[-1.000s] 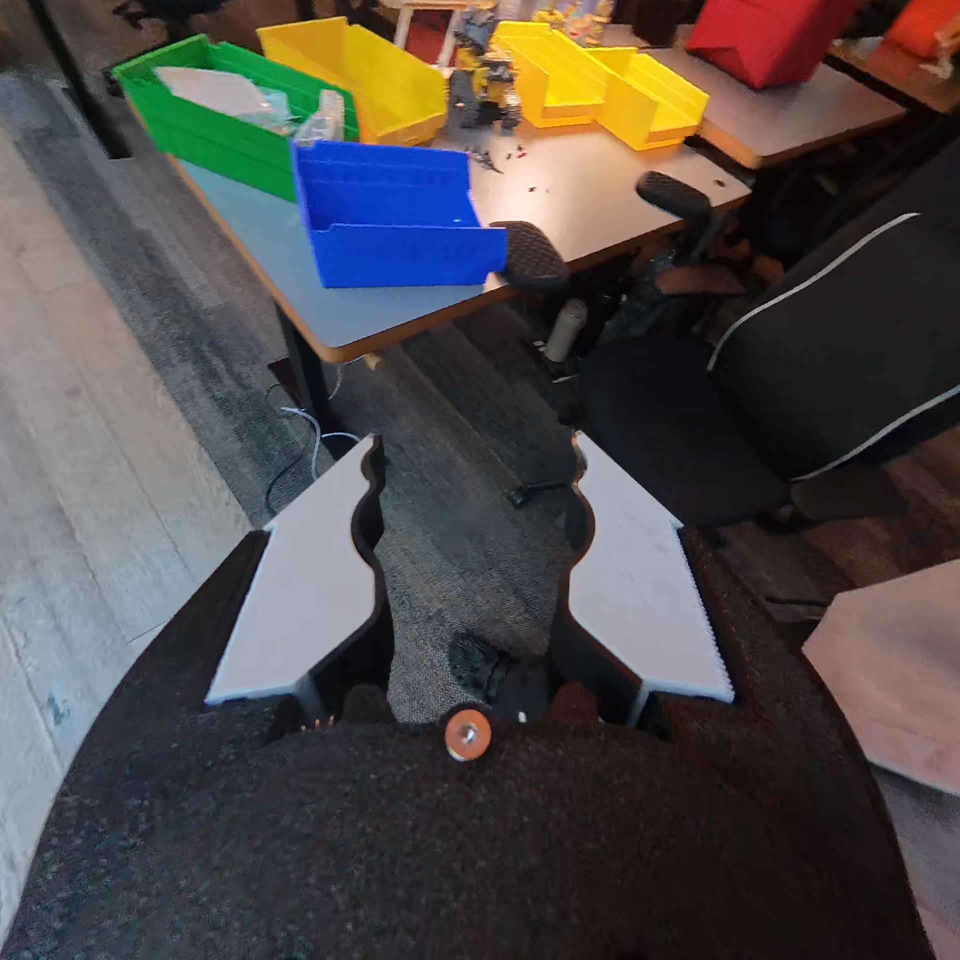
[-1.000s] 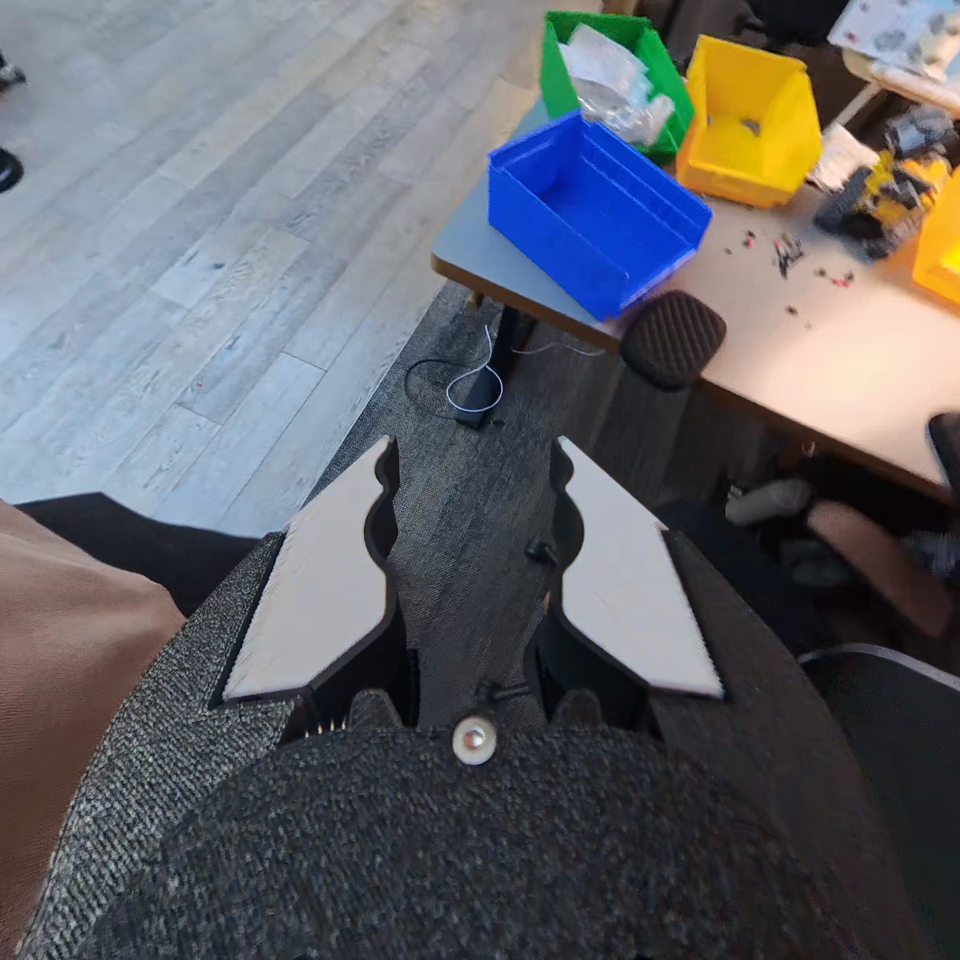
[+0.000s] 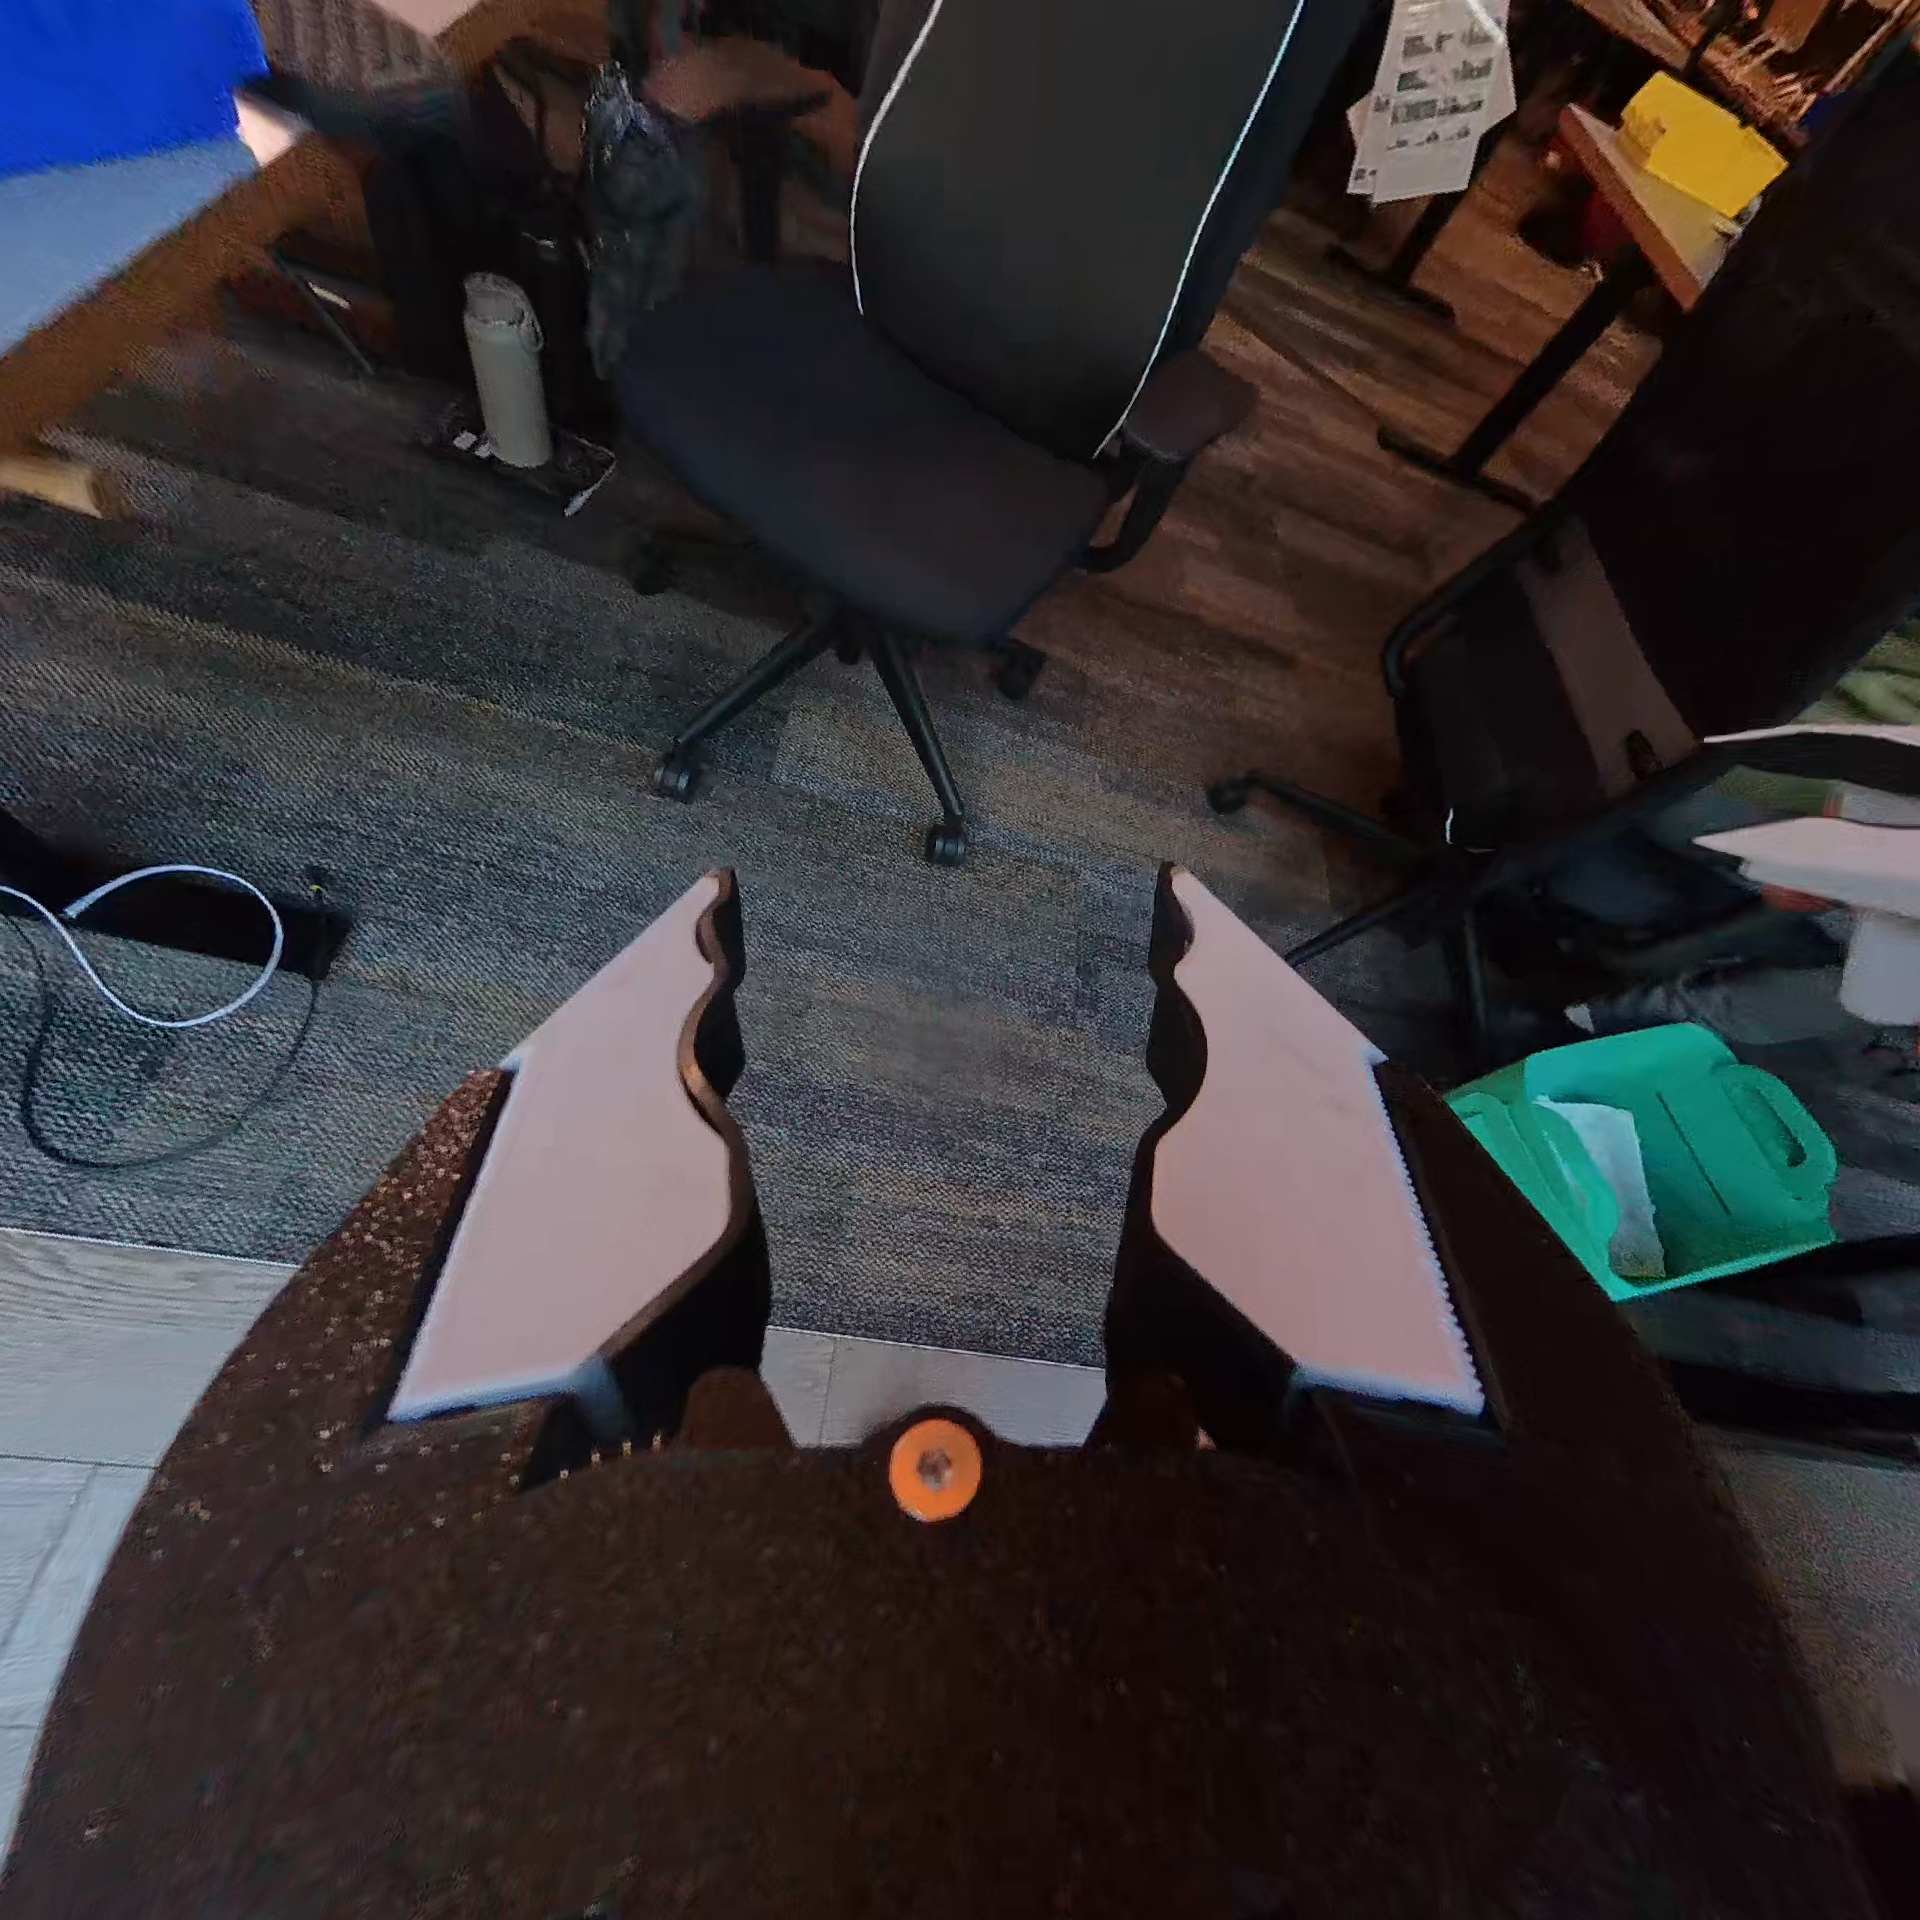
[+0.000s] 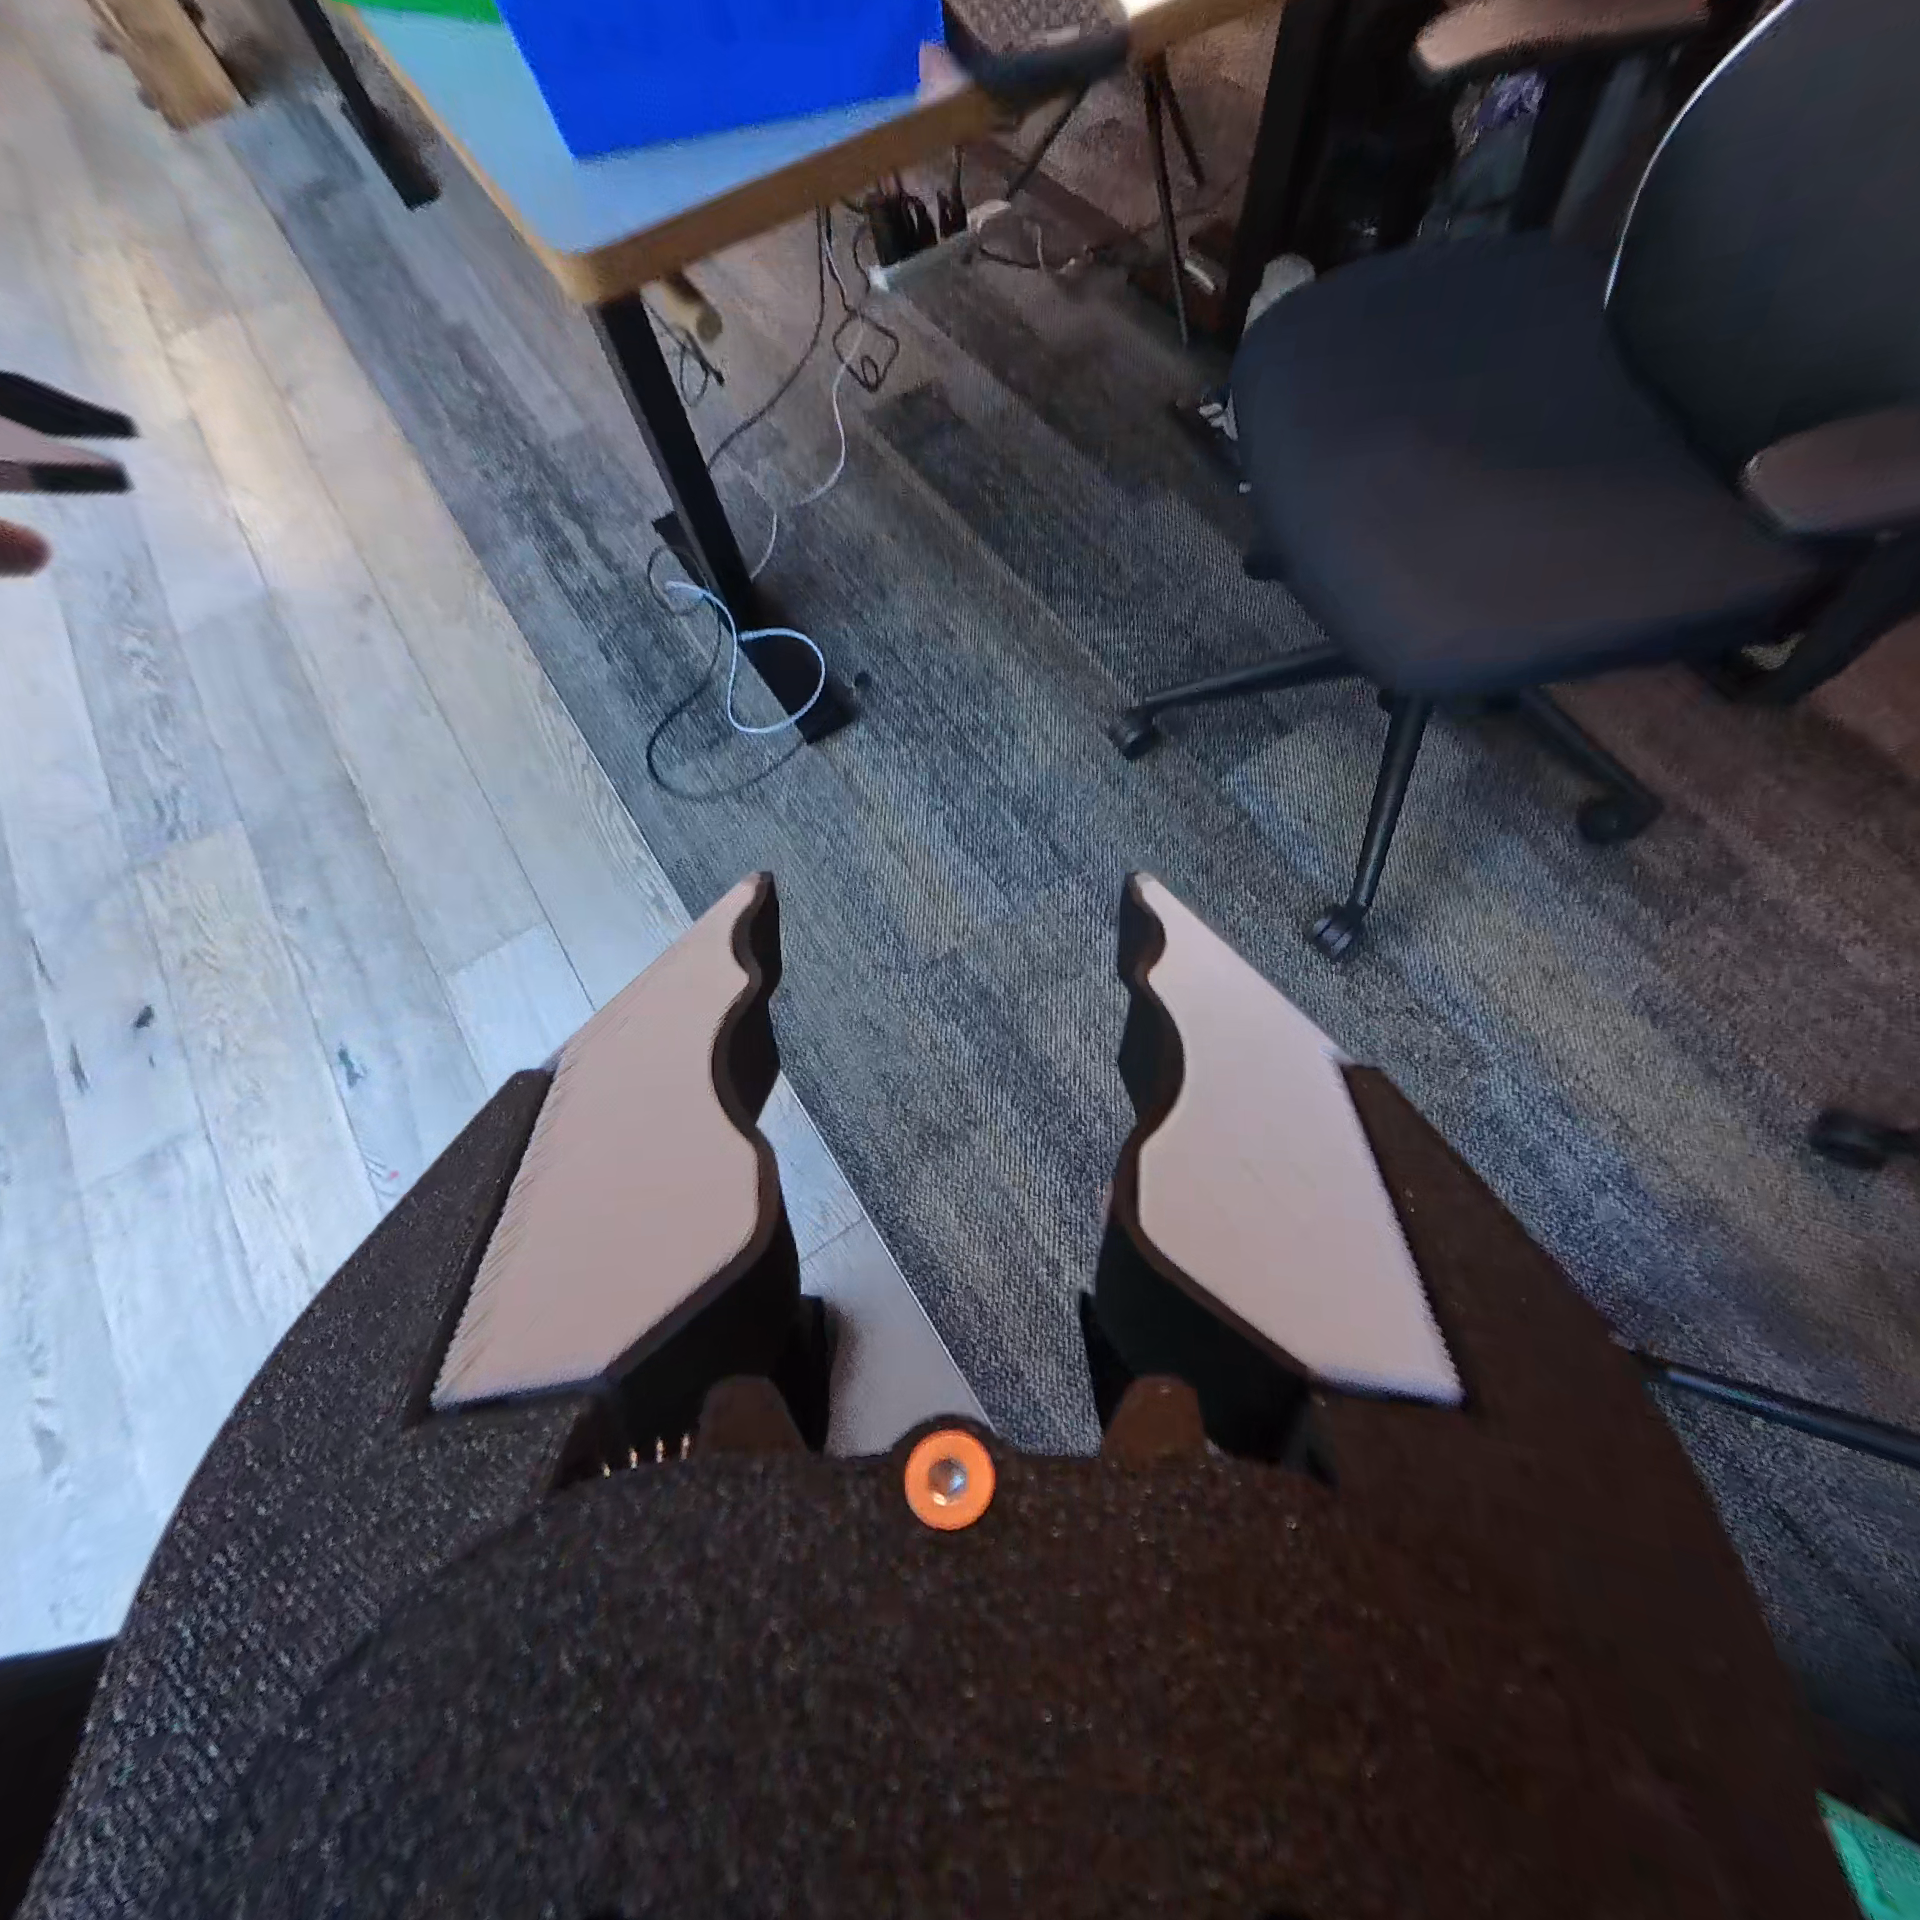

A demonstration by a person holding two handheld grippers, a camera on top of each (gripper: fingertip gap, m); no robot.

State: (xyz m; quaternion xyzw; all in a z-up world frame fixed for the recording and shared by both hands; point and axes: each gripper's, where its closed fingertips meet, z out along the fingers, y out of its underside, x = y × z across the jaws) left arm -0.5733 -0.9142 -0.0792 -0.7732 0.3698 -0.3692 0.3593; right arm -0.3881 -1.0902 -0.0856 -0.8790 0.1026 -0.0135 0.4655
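My left gripper (image 3: 945, 894) is open and empty, held in the air over grey carpet (image 3: 914, 1039) and pointing at a black office chair (image 3: 862, 457). My right gripper (image 4: 948, 899) is open and empty too, over the line where the carpet (image 4: 1039, 935) meets pale wood flooring (image 4: 260, 779). Neither gripper touches anything. A blue bin (image 4: 717, 62) sits on a table corner (image 4: 748, 208) far ahead of the right gripper; it also shows in the left wrist view (image 3: 114, 73) at the top left.
A table leg (image 4: 686, 488) with loose cables (image 4: 738, 665) stands ahead of the right gripper, and the black chair (image 4: 1507, 520) is to its right. In the left view a green bin (image 3: 1652, 1153) lies on the floor at right, a second chair (image 3: 1558, 707) behind it, cables (image 3: 156, 997) at left.
Both grippers have dropped and tilted down towards the floor; the table and bins have slid to the top edge of both views. The left view has swung right onto the chair. Both stay open.
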